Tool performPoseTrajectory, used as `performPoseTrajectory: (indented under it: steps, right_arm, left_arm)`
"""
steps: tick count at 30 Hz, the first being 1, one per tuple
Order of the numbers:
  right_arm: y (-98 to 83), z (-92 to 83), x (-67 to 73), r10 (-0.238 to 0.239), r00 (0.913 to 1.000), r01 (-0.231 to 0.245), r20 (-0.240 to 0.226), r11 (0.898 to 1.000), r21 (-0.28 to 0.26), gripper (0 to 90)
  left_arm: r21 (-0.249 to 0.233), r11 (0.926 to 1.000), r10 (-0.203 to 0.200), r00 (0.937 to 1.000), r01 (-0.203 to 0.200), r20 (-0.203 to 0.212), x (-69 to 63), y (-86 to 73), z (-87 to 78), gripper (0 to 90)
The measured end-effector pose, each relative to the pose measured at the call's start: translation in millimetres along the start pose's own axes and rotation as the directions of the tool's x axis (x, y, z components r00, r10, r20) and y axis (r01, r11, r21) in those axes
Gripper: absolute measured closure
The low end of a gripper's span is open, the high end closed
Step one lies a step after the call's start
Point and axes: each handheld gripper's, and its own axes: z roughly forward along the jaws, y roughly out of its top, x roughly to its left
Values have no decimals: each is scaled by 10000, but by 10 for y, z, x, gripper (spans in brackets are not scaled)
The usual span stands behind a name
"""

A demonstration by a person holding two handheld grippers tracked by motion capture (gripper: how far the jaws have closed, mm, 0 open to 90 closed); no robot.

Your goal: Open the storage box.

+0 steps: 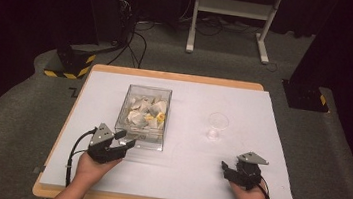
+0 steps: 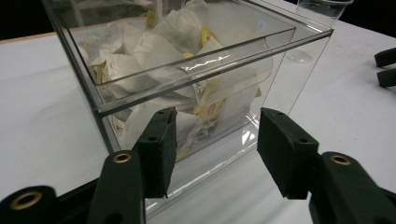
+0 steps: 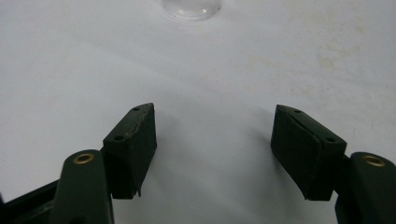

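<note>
A clear plastic box [image 1: 144,117] stands upright and open-topped just left of centre in the high view, on the white desk. It holds a heap of crumpled white tea bag packets [image 1: 147,111] with yellow tags, piled to about half its height. In the left gripper view, its near corner fills the upper middle of the frame.

Two hands low at the near edge, each holding a gripper with parted jaws.

The left gripper [image 1: 128,141] points forward and rightward, its black pads [image 2: 159,149] spread with a clear gap between them and pressing on nothing. The right gripper [image 1: 224,167] points leftward, well apart from the left one, its pads [image 3: 133,147] standing wide and empty.
</note>
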Motion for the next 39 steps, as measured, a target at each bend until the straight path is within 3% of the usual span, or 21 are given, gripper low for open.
performPoseTrajectory:
  steps: [8, 21, 30, 39]
  right_arm:
    - [-1, -1, 1, 6, 10000, -6, 0, 10000, -5, 313]
    - [-2, -1, 3, 0, 10000, 0, 2, 10000, -10, 315]
    - [-2, -1, 4, 9, 10000, -9, -10, 10000, -15, 316]
    - [-3, -3, 6, -24, 10000, 24, -7, 10000, -28, 321]
  left_arm:
    - [-281, 9993, -255, 9994, 262, 254, 42, 3, 76, 579]
    - [-639, 9961, -560, 9957, 608, 733, 114, 1, 122, 586]
    - [-803, 9958, -368, 9960, 433, 812, 106, -3, 132, 596]
    - [-720, 9971, -183, 9964, 244, 831, 102, -10, 109, 704]
